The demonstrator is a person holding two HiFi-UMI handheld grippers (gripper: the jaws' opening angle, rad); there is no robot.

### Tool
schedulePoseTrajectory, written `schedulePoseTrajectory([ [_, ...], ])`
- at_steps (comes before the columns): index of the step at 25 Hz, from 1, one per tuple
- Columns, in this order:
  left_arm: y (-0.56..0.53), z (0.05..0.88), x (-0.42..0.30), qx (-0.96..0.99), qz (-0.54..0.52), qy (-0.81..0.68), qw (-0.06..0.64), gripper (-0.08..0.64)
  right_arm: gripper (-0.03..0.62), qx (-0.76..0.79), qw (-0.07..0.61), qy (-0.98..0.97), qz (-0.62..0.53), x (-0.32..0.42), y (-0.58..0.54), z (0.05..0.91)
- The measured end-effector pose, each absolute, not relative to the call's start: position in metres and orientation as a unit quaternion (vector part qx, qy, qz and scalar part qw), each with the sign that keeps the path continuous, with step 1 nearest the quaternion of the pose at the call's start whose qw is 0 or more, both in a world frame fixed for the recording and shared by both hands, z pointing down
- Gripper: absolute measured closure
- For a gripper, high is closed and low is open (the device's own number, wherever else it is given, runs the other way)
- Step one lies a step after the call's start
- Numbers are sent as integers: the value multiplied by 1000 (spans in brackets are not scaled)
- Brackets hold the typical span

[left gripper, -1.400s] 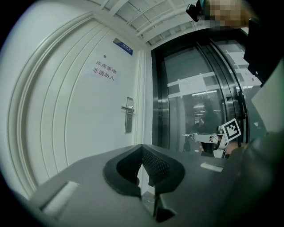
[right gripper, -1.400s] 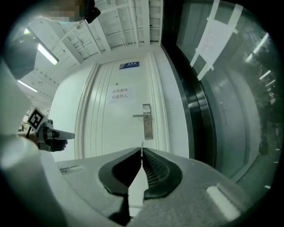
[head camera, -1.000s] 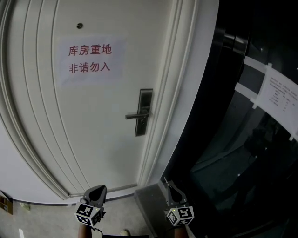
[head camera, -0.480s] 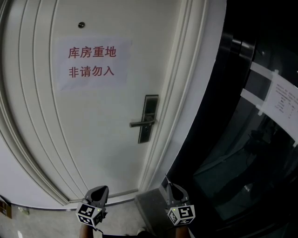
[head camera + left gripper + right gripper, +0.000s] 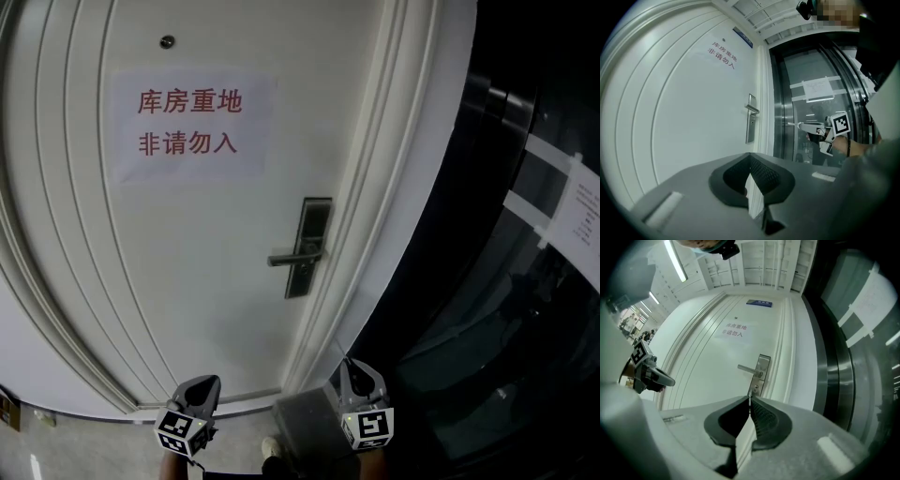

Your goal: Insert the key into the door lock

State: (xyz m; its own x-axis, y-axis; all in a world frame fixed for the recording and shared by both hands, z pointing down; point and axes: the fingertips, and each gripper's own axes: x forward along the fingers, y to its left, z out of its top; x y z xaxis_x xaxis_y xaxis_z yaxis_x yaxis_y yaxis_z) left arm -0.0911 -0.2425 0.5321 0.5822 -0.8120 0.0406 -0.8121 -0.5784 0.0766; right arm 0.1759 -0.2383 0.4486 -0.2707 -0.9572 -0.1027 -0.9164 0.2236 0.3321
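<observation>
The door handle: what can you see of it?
The door handle is a slim metal lever, level and pointing left, on a tall, narrow grey plate near the white door's right edge, below the paper sign. A small round keyhole sits under the lever. Nothing touches it; the right tongs, shut on a key, hang short of it.

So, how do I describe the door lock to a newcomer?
Find the big white panelled door with a red-lettered paper notice. Below-right of the notice, by the door's right edge, is the tall grey metal lock plate, the only fitting bearing a lever handle.
</observation>
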Motion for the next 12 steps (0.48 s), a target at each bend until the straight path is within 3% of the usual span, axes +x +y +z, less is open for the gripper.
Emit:
schedulePoseTrajectory([
  [12, -284, 540, -82, 882, 1, -468, 54, 558, 581, 574, 145, -757, -278, 157, -299, 423],
])
